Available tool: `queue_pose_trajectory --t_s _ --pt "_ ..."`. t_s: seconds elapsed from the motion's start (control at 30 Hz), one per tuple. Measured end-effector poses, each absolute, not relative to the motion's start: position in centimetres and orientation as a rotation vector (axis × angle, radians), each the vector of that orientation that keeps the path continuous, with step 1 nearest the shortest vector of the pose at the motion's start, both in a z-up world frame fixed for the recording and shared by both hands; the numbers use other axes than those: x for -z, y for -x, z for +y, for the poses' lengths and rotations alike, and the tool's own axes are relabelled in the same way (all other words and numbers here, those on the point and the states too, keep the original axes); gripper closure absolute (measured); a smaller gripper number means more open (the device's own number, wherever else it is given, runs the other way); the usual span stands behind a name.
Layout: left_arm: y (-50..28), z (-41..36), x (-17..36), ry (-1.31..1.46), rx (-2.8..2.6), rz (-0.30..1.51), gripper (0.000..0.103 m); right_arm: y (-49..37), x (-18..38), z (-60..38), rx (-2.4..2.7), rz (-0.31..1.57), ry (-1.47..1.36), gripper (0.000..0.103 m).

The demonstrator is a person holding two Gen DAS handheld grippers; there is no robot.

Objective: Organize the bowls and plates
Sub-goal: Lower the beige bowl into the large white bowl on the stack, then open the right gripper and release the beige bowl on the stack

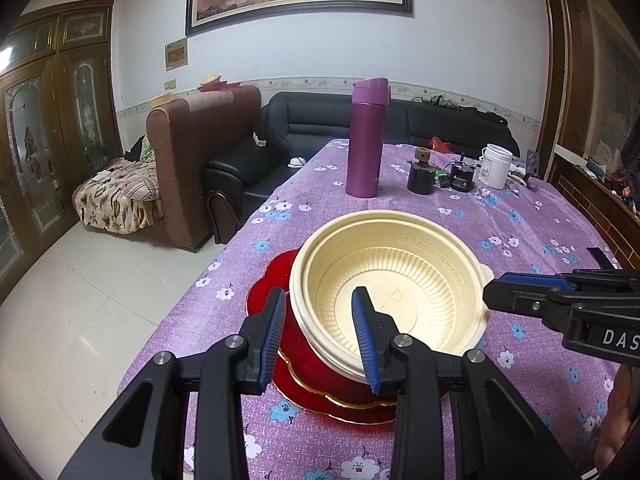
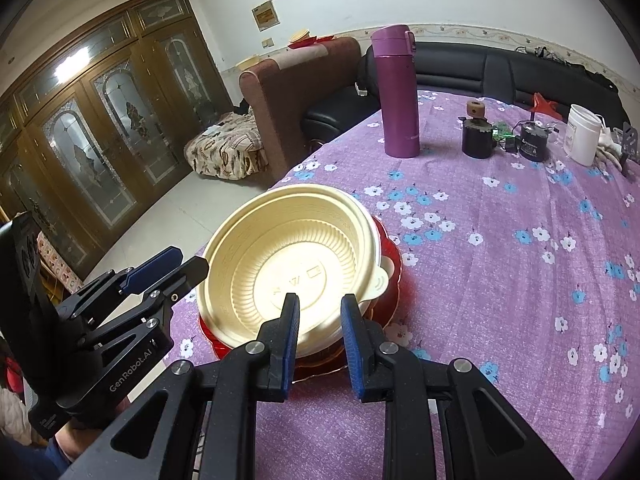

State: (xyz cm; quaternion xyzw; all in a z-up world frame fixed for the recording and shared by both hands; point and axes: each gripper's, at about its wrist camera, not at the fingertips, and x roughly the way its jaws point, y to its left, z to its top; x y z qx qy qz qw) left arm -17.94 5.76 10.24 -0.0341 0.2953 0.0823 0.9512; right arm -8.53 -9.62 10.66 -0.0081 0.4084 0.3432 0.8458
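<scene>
Cream plastic bowls [image 1: 394, 280] sit nested on stacked red plates [image 1: 316, 376] near the table's near-left edge; they also show in the right wrist view [image 2: 296, 256], on the red plates [image 2: 390, 264]. My left gripper [image 1: 320, 308] is open, its jaws straddling the near-left rim of the bowls, one finger outside and one inside. My right gripper [image 2: 320, 312] is open, straddling the bowls' near-right rim. The right gripper [image 1: 496, 292] shows at the right in the left wrist view, and the left gripper [image 2: 192, 268] at the left in the right wrist view.
A purple flask [image 1: 366, 138] stands farther back on the purple floral tablecloth [image 1: 520, 232]. Small black items [image 1: 420, 174] and a white jar [image 1: 496, 166] stand at the far right. The table edge [image 1: 224, 256] drops to tiled floor on the left; sofas stand beyond.
</scene>
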Motion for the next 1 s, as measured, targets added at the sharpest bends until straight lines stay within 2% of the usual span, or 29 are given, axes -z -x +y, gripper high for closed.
queue_pose_trajectory --t_s 0.1,0.4,0.57,1.0 --pt "17.9 5.8 -10.1 0.079 -0.165 0.607 0.068 8.4 -10.7 -10.0 -0.719 0.86 0.005 0.078" --pt "17.9 5.7 -9.1 0.08 -0.157 0.624 0.047 8.2 -10.5 -11.0 -0.704 0.864 -0.018 0.077" --pt "17.4 5.8 -8.5 0.079 -0.166 0.65 0.047 8.1 -10.2 -11.1 -0.699 0.87 -0.018 0.073" --pt "16.5 6.4 -7.7 0.08 -0.19 0.684 0.047 7.5 -8.7 -10.0 -0.709 0.911 -0.012 0.072"
